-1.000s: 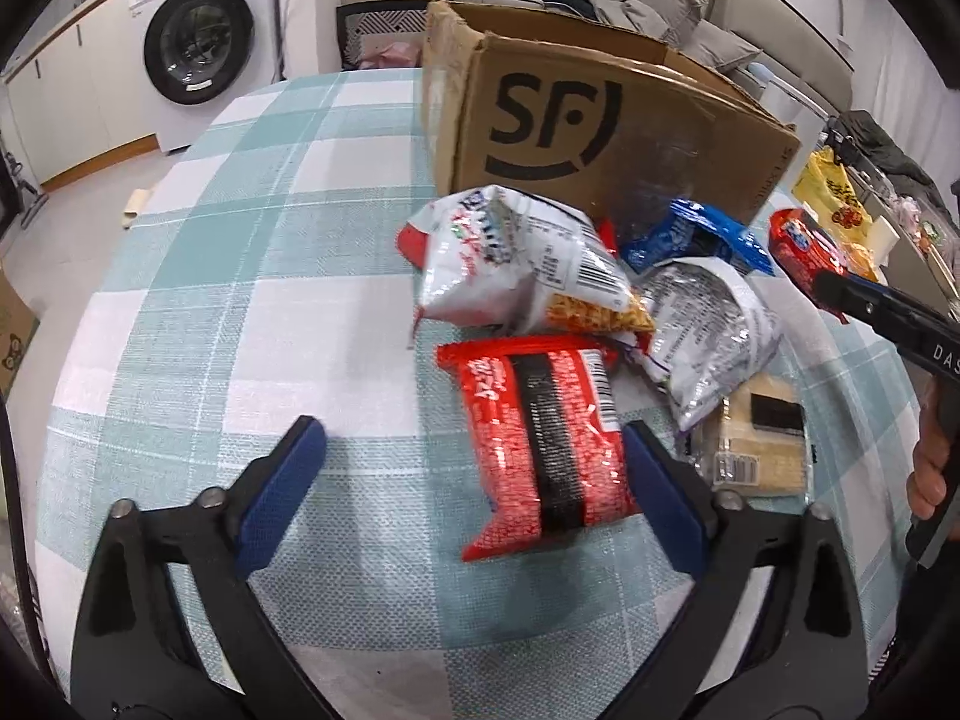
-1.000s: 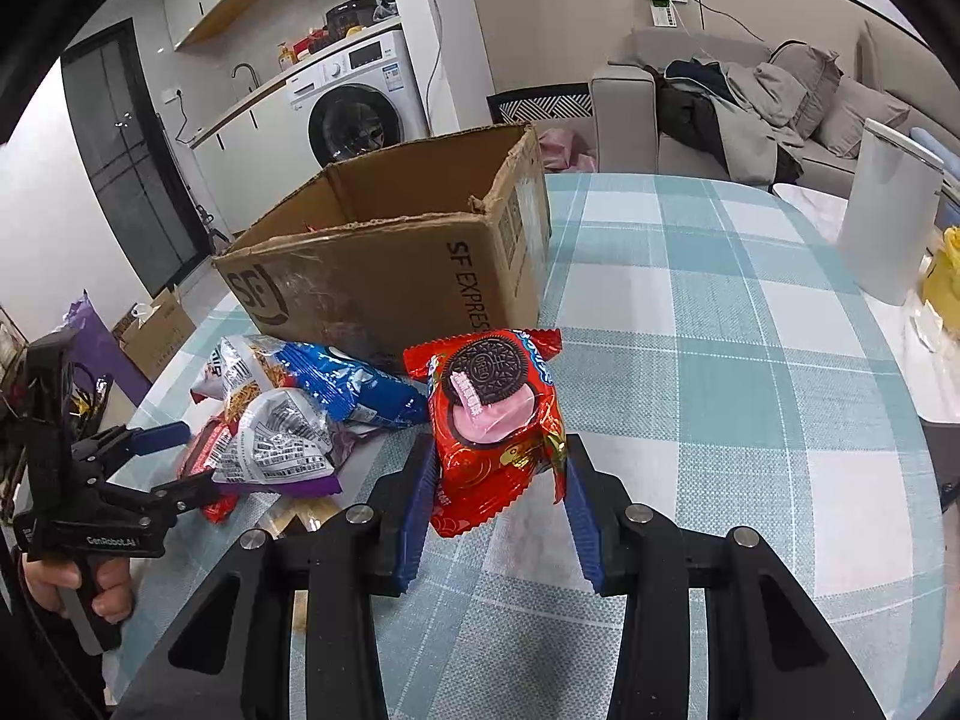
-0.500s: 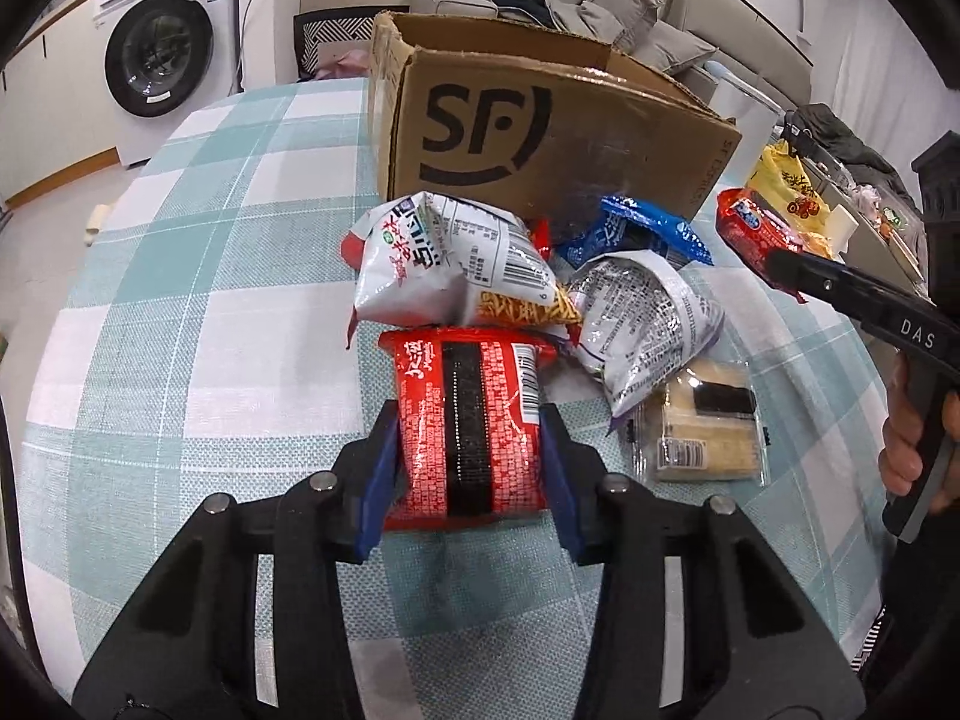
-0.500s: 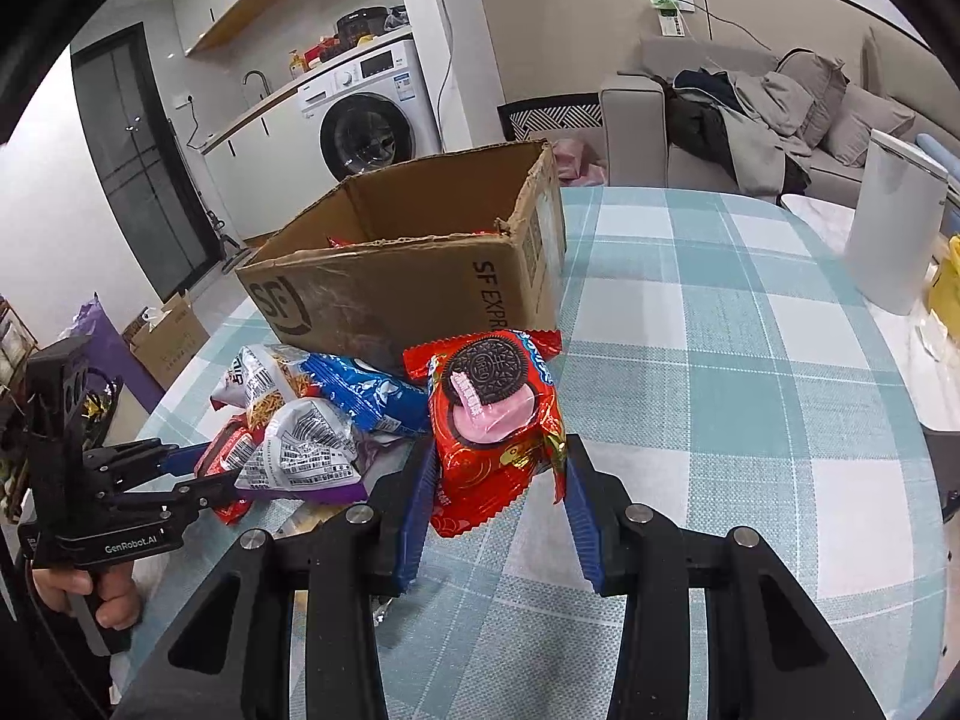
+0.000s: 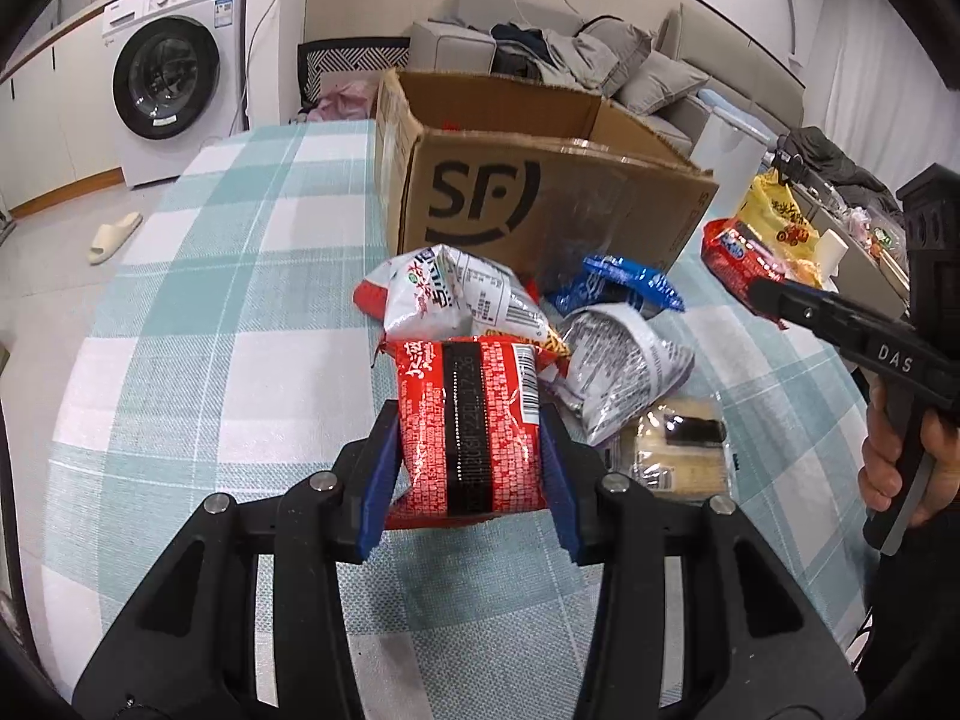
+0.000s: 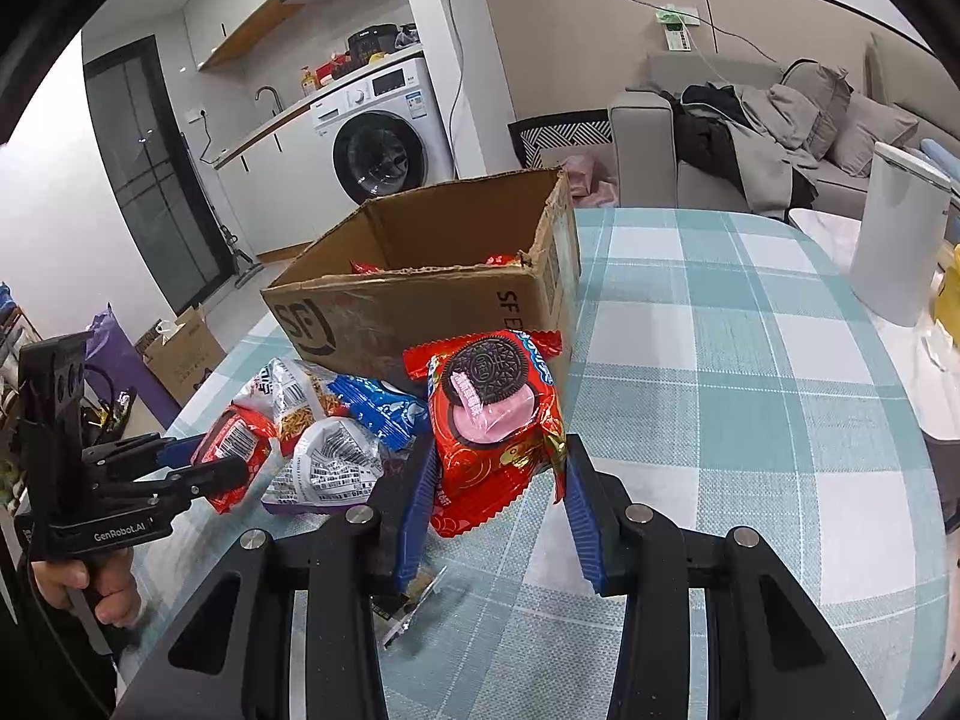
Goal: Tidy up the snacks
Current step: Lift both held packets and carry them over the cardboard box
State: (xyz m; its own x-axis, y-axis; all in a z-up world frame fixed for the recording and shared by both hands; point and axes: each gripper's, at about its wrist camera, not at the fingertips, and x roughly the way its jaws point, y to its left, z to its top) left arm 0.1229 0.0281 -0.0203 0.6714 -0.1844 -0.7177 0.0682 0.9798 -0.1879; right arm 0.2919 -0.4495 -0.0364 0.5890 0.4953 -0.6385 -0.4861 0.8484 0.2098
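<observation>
My left gripper (image 5: 471, 456) is shut on a red snack packet with a black stripe (image 5: 474, 426), lifted a little off the checked tablecloth; the same packet (image 6: 231, 453) shows in the right wrist view. My right gripper (image 6: 498, 480) is shut on a red Oreo packet (image 6: 495, 420), held above the table in front of the open SF cardboard box (image 6: 432, 294). The box (image 5: 540, 198) stands just beyond the snack pile. On the cloth lie a white-and-red noodle bag (image 5: 456, 294), a blue packet (image 5: 624, 288), a silver bag (image 5: 624, 372) and a clear-wrapped pale snack (image 5: 678, 450).
A white cylindrical bin (image 6: 900, 234) stands at the table's far right edge. A yellow bag (image 5: 780, 210) lies beyond the right gripper. A washing machine (image 5: 174, 72), a sofa with clothes (image 6: 750, 138) and a slipper (image 5: 114, 234) are off the table. Red packets lie inside the box.
My left gripper closed on the red striped packet and raised it off the cloth toward the box. The right gripper kept its hold on the Oreo packet and rose slightly.
</observation>
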